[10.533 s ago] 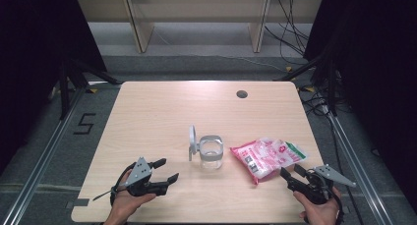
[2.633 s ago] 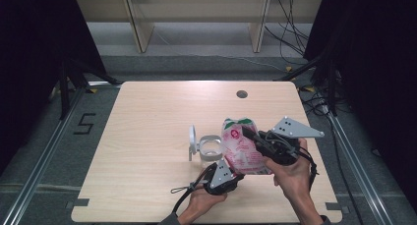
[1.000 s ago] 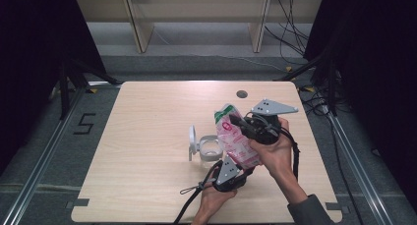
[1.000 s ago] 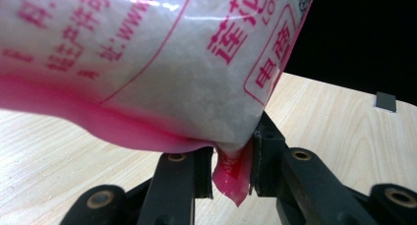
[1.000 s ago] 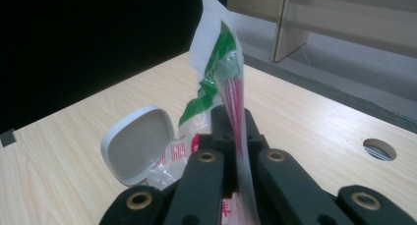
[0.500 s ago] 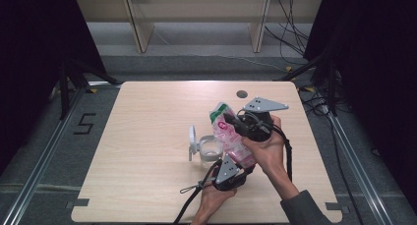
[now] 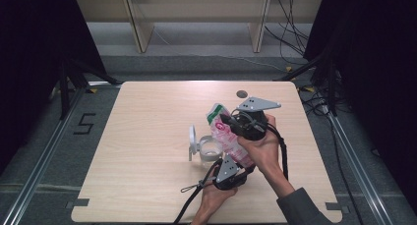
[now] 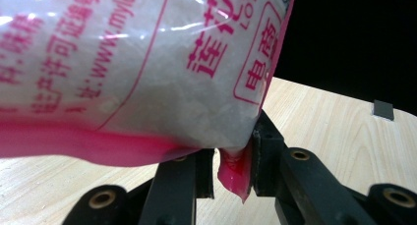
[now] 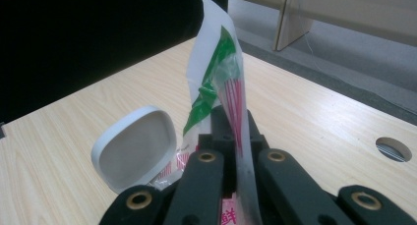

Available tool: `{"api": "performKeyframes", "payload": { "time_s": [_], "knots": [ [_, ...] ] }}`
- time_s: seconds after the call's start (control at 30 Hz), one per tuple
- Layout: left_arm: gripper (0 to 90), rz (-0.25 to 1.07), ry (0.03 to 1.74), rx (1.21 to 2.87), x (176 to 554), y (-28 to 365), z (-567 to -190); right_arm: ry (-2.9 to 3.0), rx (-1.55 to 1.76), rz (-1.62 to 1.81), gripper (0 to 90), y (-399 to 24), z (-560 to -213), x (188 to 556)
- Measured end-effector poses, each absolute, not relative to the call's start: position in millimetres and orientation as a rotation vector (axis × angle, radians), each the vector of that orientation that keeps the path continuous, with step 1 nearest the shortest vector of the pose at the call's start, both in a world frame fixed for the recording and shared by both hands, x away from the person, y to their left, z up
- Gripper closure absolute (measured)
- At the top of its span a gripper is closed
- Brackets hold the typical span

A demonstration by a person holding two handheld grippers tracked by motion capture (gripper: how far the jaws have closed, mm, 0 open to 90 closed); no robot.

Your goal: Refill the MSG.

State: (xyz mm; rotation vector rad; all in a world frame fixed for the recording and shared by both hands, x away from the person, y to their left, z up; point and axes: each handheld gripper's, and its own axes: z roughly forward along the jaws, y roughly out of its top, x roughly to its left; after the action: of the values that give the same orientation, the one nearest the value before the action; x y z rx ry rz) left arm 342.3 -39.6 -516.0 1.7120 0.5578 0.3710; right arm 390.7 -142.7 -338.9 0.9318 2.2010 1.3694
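Pouch [image 7: 227, 136] — now nearer jar [image 7: 210, 150]

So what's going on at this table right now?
A person is holding a pink-and-white plastic bag of white granules off the table with two tools. The right hand-held gripper is shut on the bag's green-printed upper end, and the left hand-held gripper pinches its lower pink corner. The bag hangs slanted just beside a small clear container whose white lid stands flipped open. It looks as if the contents may be headed for that container, though nothing is pouring.
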Motion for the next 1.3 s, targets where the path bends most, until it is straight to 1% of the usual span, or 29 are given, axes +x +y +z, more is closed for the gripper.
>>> {"api": "performKeyframes", "payload": {
  "time_s": [0.33,0.47,0.63,1.1,1.3],
  "knots": [
    [75.3,0.362,0.565,1.714,343.4,-39.0,-518.6,2.221,0.945,1.347,90.0,-134.0,-342.5,388.6],
    [75.4,0.355,0.565,1.710,343.9,-39.5,-519.1,2.222,0.903,1.328,90.0,-132.4,-344.6,392.4],
    [75.4,0.352,0.561,1.708,343.5,-40.1,-518.9,2.238,0.947,1.323,90.0,-129.5,-345.8,391.1],
    [75.5,0.353,0.557,1.709,341.5,-40.4,-517.4,2.259,0.883,1.314,90.0,-126.3,-347.4,394.0],
    [75.6,0.351,0.554,1.703,341.7,-40.5,-517.1,2.261,0.928,1.304,90.0,-123.9,-347.1,391.5]
  ]
}}
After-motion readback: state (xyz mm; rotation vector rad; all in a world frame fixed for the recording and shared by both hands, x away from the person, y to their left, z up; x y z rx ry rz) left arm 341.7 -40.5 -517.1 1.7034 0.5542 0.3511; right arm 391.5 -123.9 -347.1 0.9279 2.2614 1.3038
